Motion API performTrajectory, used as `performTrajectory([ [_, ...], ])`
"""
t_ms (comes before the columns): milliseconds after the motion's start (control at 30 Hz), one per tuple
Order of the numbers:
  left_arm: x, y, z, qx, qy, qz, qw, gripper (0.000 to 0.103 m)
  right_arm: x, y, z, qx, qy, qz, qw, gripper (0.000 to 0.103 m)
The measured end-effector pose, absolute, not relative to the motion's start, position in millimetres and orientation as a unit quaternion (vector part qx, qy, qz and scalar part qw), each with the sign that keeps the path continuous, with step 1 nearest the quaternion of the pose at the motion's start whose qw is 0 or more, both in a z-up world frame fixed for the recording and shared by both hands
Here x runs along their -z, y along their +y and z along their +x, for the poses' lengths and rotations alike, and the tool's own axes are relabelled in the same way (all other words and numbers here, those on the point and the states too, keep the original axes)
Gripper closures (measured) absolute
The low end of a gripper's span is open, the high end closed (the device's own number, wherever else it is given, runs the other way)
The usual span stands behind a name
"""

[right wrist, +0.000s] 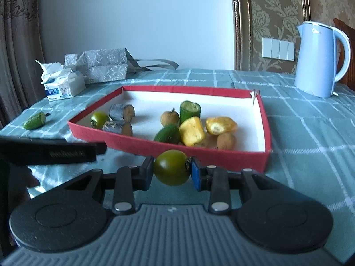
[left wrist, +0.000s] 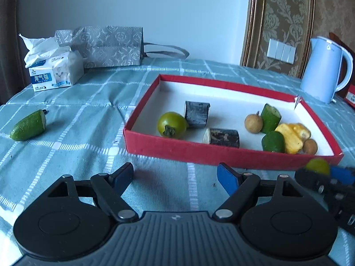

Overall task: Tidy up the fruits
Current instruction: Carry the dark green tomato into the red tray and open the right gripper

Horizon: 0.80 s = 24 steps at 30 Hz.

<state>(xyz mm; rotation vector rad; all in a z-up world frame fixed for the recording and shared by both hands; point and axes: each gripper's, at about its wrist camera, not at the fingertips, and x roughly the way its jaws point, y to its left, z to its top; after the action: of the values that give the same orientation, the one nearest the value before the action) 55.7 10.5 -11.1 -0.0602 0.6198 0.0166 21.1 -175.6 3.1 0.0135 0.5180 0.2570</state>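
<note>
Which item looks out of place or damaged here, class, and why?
The green cucumber piece lies alone on the cloth, far left of the red box that holds the other fruit. The box's far right corner is split, its white lining showing.

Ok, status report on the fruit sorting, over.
Right gripper shut on green tomato, just short of the red tray. Left gripper open, empty. Cucumber piece still on the cloth. Path clear.

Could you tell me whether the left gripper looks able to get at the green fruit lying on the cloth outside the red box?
Probably yes: the left gripper is open and empty, and only bare tablecloth lies between it and the green fruit.
</note>
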Motion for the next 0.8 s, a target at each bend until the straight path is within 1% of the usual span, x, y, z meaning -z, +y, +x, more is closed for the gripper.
performTrajectory([
  [167,12.2,8.4,56.1,-0.011,0.306,-0.019,0.952,0.020,-17.8,-165.0,33.8,-0.125,0.242,-0.012,0.962,0.070],
  [367,13.3,5.6,57.3,-0.010,0.308,-0.012,0.951,0.018,-32.0,-145.1,60.4,-0.125,0.233,-0.040,0.964,0.070],
  [567,13.4,4.9,58.3,-0.009,0.308,-0.012,0.951,0.016,-25.4,-128.9,94.6,-0.125,0.271,-0.055,0.953,0.070],
  [800,13.9,3.9,58.8,-0.008,0.310,-0.009,0.951,0.015,-16.6,-118.1,111.6,-0.116,0.295,-0.068,0.946,0.070],
])
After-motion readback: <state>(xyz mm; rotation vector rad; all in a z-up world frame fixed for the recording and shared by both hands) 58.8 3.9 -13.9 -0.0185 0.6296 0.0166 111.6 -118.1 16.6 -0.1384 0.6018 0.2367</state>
